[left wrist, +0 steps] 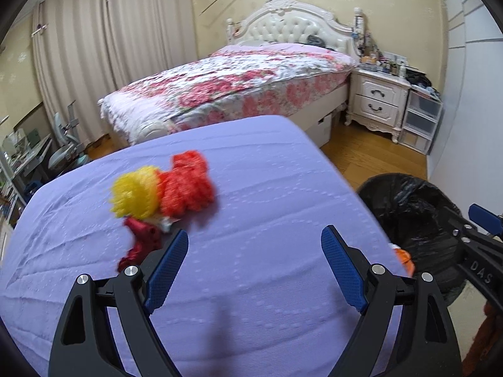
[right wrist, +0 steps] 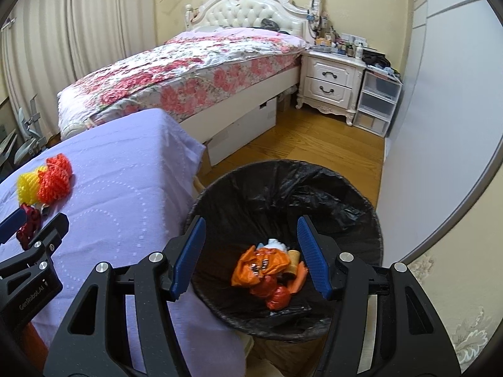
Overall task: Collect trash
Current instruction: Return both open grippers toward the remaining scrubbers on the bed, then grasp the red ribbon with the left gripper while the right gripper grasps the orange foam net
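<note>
Hovering: left tongs [left wrist: 254, 245] agape over purple cloth [left wrist: 251, 188]; right tongs [right wrist: 251, 242] empty, parted above bin [right wrist: 361, 213].

Lavender-covered table [left wrist: 251, 188] with yellow foam net [left wrist: 135, 196], orange foam net [left wrist: 188, 185], crumpled red wrapper [left wrist: 141, 240].

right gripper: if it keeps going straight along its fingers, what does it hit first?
Most likely the trash already in the bin. The right gripper, jaws open and empty, points down into the black-lined bin, at the orange wrapper on the pile. Depth is unclear; nothing shows in between.
</note>
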Demonstrator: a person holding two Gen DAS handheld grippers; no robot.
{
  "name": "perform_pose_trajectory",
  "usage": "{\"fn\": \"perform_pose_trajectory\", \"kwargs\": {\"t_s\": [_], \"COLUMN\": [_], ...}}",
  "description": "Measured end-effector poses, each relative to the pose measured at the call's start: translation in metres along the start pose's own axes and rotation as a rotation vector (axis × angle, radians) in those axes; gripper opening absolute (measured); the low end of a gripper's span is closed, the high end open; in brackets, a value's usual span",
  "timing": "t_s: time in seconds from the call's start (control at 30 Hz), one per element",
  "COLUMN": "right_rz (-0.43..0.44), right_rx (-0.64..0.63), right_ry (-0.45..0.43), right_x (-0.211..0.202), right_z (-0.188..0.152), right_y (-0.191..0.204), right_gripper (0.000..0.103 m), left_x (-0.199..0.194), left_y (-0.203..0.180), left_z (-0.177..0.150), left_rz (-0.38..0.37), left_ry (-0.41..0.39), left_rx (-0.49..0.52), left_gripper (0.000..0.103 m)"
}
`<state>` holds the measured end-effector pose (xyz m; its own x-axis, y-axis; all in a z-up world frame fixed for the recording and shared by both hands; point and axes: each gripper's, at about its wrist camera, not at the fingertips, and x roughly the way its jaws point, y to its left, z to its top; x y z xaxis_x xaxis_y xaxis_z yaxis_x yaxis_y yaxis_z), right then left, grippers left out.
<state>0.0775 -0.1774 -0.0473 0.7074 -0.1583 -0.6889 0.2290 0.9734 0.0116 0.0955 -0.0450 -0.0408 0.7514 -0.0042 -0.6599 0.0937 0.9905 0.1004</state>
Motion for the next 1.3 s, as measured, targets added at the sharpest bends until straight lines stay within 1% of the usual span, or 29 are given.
{"fn": "perform_pose_trajectory", "kwargs": {"t_s": [0.3, 0.47, 0.57, 0.6, 0.67, 0.7, 0.77, 0.8, 0.83, 0.9, 0.93, 1.1, 1.3], "right_rz": [0.086, 0.123, 0.136, 0.139, 0.143, 0.145, 0.149, 0.150, 0.152, 0.154, 0.155, 0.159, 0.168], "right_rx": [-0.087, -0.127, -0.146, -0.152, -0.160, -0.163, -0.169, -0.171, -0.175, -0.181, -0.184, -0.198, -0.212], "right_ry": [0.026, 0.047, 0.057, 0.060, 0.062, 0.064, 0.066, 0.066, 0.066, 0.068, 0.068, 0.067, 0.064], "right_x": [0.002, 0.006, 0.009, 0.009, 0.011, 0.012, 0.013, 0.013, 0.013, 0.014, 0.014, 0.013, 0.011], "right_z": [-0.004, -0.007, -0.008, -0.008, -0.008, -0.008, -0.008, -0.008, -0.008, -0.009, -0.008, -0.008, -0.008], "right_y": [0.054, 0.079, 0.090, 0.094, 0.100, 0.103, 0.108, 0.109, 0.112, 0.116, 0.117, 0.124, 0.132], "right_gripper": [0.059, 0.059, 0.059, 0.059, 0.059, 0.059, 0.059, 0.059, 0.059, 0.059, 0.059, 0.059, 0.059], "left_x": [0.005, 0.012, 0.018, 0.020, 0.024, 0.026, 0.031, 0.032, 0.033, 0.031, 0.029, 0.021, 0.012], "left_y": [0.073, 0.097, 0.104, 0.105, 0.109, 0.110, 0.112, 0.113, 0.114, 0.115, 0.115, 0.117, 0.131], "left_z": [-0.016, -0.019, -0.018, -0.018, -0.018, -0.018, -0.020, -0.021, -0.022, -0.025, -0.026, -0.031, -0.038], "left_rz": [0.122, 0.147, 0.134, 0.126, 0.106, 0.095, 0.060, 0.034, 0.010, -0.003, -0.008, -0.029, -0.026], "left_ry": [0.048, 0.073, 0.090, 0.098, 0.116, 0.128, 0.157, 0.165, 0.170, 0.167, 0.165, 0.153, 0.148], "left_rx": [-0.117, -0.151, -0.153, -0.154, -0.151, -0.150, -0.151, -0.154, -0.157, -0.160, -0.161, -0.164, -0.179], "left_gripper": [0.084, 0.084, 0.083, 0.080, 0.070, 0.068, 0.056, 0.053, 0.047, 0.038, 0.030, 0.027, 0.027]}}
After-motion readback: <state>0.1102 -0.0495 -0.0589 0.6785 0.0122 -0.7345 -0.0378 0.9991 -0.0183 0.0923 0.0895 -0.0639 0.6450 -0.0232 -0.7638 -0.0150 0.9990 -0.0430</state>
